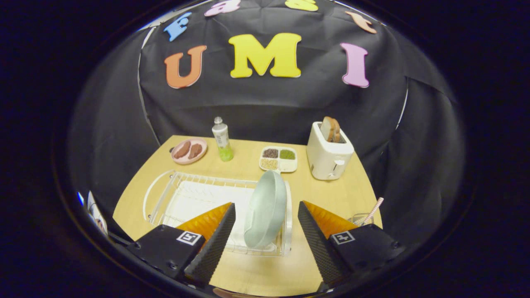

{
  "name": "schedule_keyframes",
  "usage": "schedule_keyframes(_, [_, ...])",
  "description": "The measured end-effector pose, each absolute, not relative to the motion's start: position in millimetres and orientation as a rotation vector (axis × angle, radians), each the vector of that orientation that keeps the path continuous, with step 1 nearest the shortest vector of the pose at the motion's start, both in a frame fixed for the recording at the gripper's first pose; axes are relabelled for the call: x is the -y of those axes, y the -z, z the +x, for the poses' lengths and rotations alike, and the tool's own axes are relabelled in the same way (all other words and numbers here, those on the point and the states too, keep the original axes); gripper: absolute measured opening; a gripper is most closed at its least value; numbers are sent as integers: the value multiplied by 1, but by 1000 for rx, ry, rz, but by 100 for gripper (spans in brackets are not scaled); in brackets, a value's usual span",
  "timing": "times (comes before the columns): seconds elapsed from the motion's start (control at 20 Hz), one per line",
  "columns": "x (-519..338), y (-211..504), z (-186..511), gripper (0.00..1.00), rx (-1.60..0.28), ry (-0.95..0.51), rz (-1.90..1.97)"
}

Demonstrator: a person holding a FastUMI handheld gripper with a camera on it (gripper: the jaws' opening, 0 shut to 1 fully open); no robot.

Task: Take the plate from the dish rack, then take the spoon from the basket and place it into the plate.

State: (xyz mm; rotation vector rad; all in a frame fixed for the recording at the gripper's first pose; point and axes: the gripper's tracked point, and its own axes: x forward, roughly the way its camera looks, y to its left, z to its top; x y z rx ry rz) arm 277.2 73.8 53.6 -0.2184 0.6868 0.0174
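Gripper view: pale green round plate (266,209) stands on edge in clear wire dish rack (165,194), dead ahead between the wide-open gripper (266,231) fingers, untouched, rim facing us, long axis vertical

Black cloth (265,103) hangs as the wall beyond the fingers, draped in soft folds and wrapping round on both sides. A thin pale frame edge (143,95) runs down the cloth at the left corner. Ahead of the fingers stands a light wooden table (331,194), its top evenly lit, with darkness below its edges.
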Motion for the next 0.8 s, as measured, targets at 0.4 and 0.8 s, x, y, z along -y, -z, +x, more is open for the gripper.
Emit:
schedule_keyframes(0.4, [-55, -24, 330, 50, -1011, 176, -319])
schedule_keyframes(0.8, [-65, -19, 337, 23, -1084, 351, -484])
